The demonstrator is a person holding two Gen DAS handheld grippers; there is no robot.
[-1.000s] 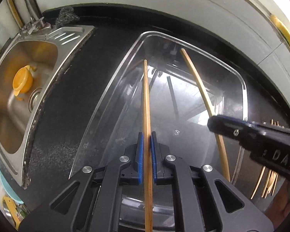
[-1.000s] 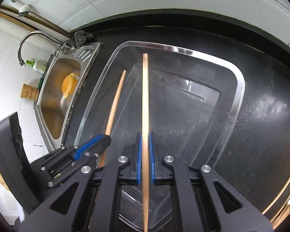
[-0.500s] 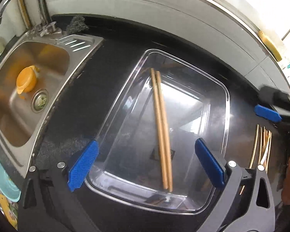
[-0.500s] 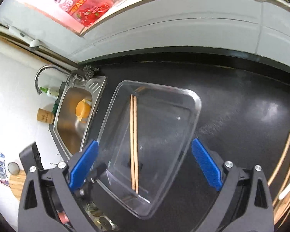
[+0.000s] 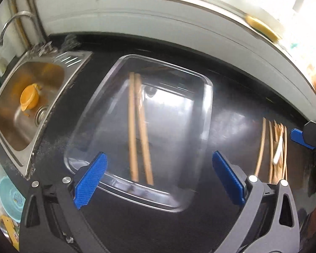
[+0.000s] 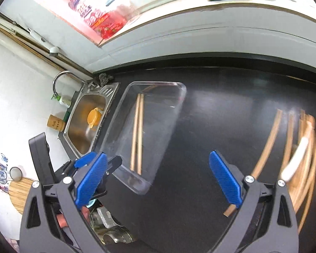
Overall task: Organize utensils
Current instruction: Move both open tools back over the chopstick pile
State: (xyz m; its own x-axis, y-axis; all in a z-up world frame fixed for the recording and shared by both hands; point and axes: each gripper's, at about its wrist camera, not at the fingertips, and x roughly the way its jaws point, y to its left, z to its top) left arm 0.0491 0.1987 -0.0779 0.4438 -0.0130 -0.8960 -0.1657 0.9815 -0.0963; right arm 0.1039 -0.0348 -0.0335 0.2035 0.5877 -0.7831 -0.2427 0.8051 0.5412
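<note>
Black counter (image 5: pixel 231 109) bears clear tray (image 5: pixel 208 105) holding two chopsticks (image 5: pixel 138 130).

Open black counter (image 6: pixel 221 109) btwn the clear tray (image 6: pixel 179 97) and the loose chopstick pile (image 6: pixel 295 139) on the right – widest free lane, nothing lying there. Tray w/ two chopsticks (image 5: pixel 139 130) inside sits just beside the sink (image 5: pixel 31 97); only a thin strip of counter btwn them. Wall (image 5: pixel 137 16) runs close behind the tray, little room at the back. Front-left edge crowded: left gripper (image 6: pixel 99 162) hangs by the tray's near corner. Sink basin mostly free, an orange cup (image 5: pixel 29 100) by the drain.
</note>
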